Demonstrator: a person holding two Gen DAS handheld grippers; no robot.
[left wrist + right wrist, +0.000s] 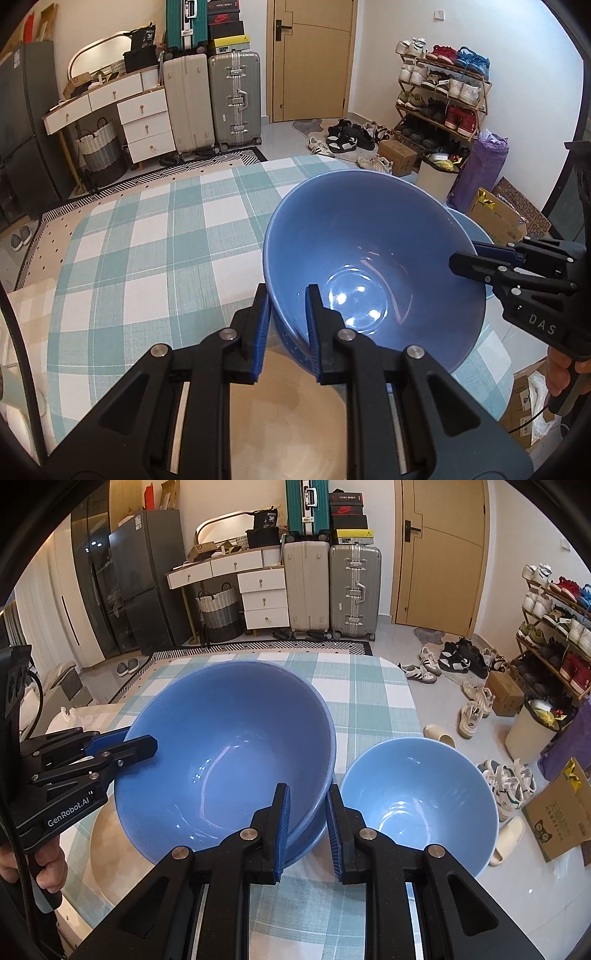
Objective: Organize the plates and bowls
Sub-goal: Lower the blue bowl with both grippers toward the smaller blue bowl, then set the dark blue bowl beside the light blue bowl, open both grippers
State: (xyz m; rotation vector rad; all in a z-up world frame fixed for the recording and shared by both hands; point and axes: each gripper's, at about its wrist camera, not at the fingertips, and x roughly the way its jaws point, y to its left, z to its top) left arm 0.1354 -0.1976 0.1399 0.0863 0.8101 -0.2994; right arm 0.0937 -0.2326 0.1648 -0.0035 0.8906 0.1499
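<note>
Black two-finger tongs with blue pads, one pair in each hand, both clenched on the same item. Left gripper (286,325): pads pinched across the near-left rim of the large blue bowl (373,266), one finger (260,332) outside the wall, the other inside. Right gripper (306,825): pads clamped across the bowl's near-right rim, left finger (279,830) inside the bowl, right finger outside, standing between the large bowl and its smaller neighbour.

Large blue bowl: deep, glossy, empty, tilted toward the cameras; gripped at two opposite sides of the rim. In the right wrist view a second blue rim shows just beneath its near edge; whether that is a separate bowl nested under it cannot be told.

Small light-blue bowl (417,797): upright on the table, just right of the large bowl and of the right gripper's outer finger; whether it touches the finger cannot be told.

Beige plate (284,413): lies on the cloth near and below the left gripper, under the large bowl's near edge.

Checked tablecloth (147,236): teal and white, covering the table.

Far background: suitcases (210,99), white drawer unit (146,122), wooden door (312,59), shoe rack (443,96) at far right.
</note>
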